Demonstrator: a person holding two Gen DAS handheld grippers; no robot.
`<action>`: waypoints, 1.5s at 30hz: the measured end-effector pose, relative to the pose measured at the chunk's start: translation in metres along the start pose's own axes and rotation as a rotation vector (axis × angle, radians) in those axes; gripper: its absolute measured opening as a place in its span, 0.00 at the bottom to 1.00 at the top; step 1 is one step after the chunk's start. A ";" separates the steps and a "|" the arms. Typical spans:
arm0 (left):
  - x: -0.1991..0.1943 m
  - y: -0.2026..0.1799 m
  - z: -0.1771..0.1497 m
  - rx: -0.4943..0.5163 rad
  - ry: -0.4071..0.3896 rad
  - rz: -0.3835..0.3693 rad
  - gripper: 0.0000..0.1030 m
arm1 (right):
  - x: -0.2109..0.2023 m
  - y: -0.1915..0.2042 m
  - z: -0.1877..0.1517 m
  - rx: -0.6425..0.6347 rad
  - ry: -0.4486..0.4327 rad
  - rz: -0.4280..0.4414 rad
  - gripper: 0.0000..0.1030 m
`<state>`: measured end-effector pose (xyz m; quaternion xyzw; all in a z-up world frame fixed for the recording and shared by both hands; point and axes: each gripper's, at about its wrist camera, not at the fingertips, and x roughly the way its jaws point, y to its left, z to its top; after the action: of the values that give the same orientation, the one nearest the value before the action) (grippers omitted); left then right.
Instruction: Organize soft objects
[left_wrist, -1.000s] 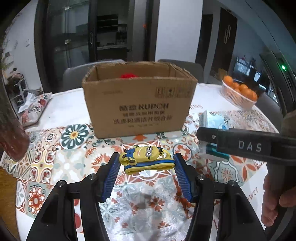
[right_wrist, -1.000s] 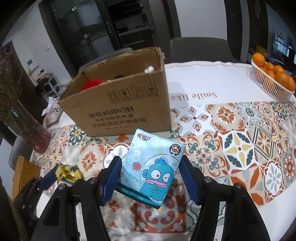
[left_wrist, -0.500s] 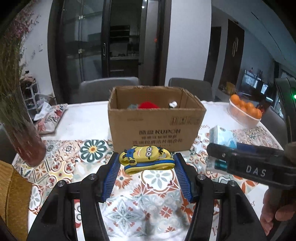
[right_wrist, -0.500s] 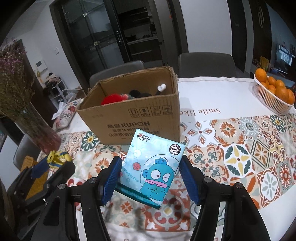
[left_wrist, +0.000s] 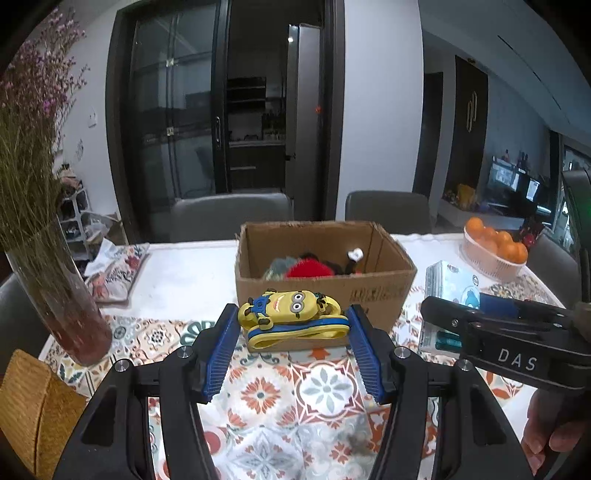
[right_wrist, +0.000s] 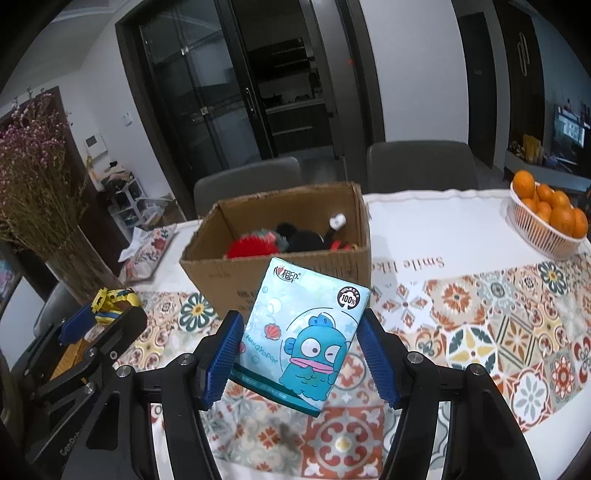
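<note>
Basket of oranges (right_wrist: 550, 225); glass vase of dried flowers (left_wrist: 55, 273); patterned tablecloth (right_wrist: 498, 332) (tile motif); two grey chairs (left_wrist: 231, 216).

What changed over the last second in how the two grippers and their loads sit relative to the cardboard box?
Both grippers rose: the cardboard box now sits lower in each view, its inside visible. The left gripper remains shut on the minion toy, the right gripper on the tissue pack; neither load shifted between the fingers. The box, vase and orange basket stayed put on the table.

Black left gripper (left_wrist: 293, 334), ribbed blue jaws, silver screws (white "DAS" lettering)
</note>
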<state>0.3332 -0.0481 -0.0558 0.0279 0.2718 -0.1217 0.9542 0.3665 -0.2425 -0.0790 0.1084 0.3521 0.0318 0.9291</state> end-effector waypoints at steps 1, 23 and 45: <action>0.000 0.001 0.003 0.001 -0.009 0.004 0.57 | -0.001 0.001 0.003 -0.002 -0.007 0.003 0.63; 0.022 0.011 0.063 0.028 -0.095 0.007 0.57 | 0.014 0.010 0.063 -0.016 -0.088 0.029 0.33; 0.119 -0.004 0.112 0.083 0.052 -0.104 0.57 | 0.050 -0.006 0.103 -0.020 -0.076 -0.062 0.33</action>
<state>0.4880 -0.0911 -0.0227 0.0566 0.2920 -0.1813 0.9374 0.4720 -0.2604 -0.0380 0.0893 0.3195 0.0021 0.9433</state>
